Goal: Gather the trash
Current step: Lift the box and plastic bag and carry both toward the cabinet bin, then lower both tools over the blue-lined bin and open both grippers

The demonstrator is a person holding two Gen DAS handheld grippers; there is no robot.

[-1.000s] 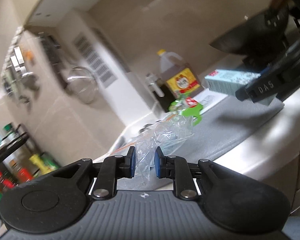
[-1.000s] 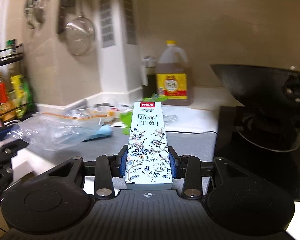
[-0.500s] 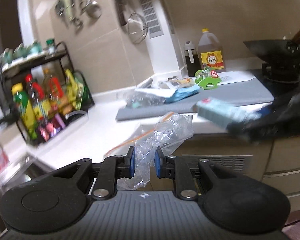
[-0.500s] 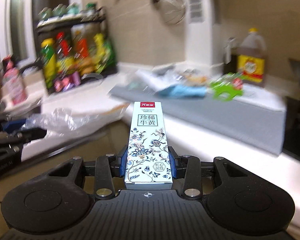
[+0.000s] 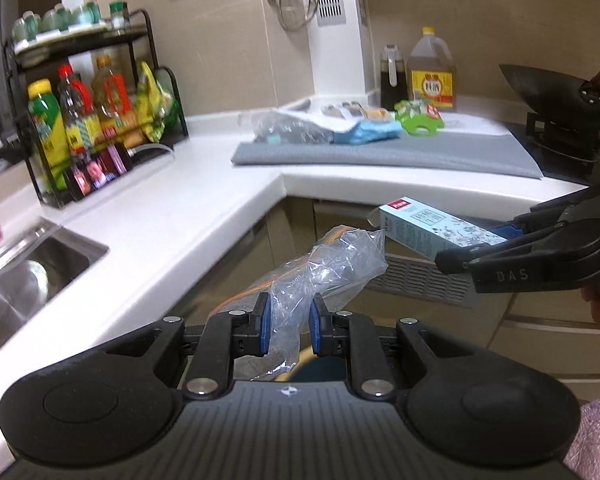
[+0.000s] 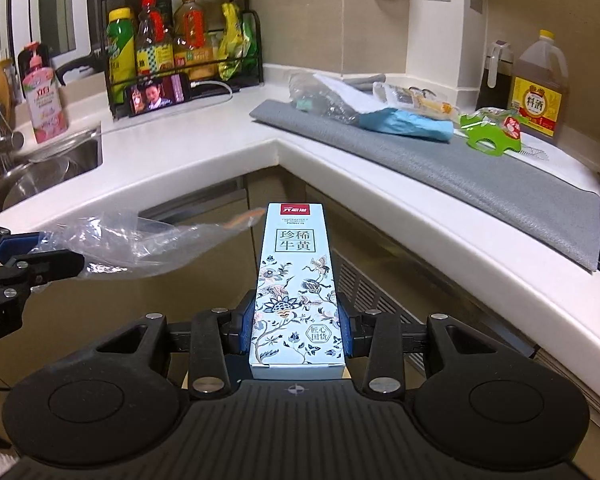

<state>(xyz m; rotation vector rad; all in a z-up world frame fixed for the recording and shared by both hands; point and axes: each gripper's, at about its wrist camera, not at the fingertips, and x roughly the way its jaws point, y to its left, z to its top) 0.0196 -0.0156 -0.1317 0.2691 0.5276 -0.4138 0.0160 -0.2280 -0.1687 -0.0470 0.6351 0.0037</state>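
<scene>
My left gripper (image 5: 287, 322) is shut on a crumpled clear plastic bag (image 5: 332, 264) and holds it in the air in front of the counter corner; the bag also shows in the right wrist view (image 6: 140, 242). My right gripper (image 6: 296, 326) is shut on a light blue flowered carton (image 6: 294, 280), held level just right of the bag; the carton also shows in the left wrist view (image 5: 428, 228). More trash lies on the grey mat (image 6: 480, 172): a clear bag (image 6: 320, 100), a blue packet (image 6: 404, 124), a green wrapper (image 6: 492, 132).
An L-shaped white counter (image 6: 204, 160) wraps the corner, with cabinet fronts below. A sink (image 6: 40, 168) and pink soap bottle (image 6: 44, 92) are at the left. A black rack of bottles (image 6: 180, 48), an oil jug (image 6: 540, 84) and a wok (image 5: 552, 92) stand around.
Both grippers have pulled back from the mat and swung left, away from the counter, each still holding its item. The view now takes in the counter corner, rack and sink.
</scene>
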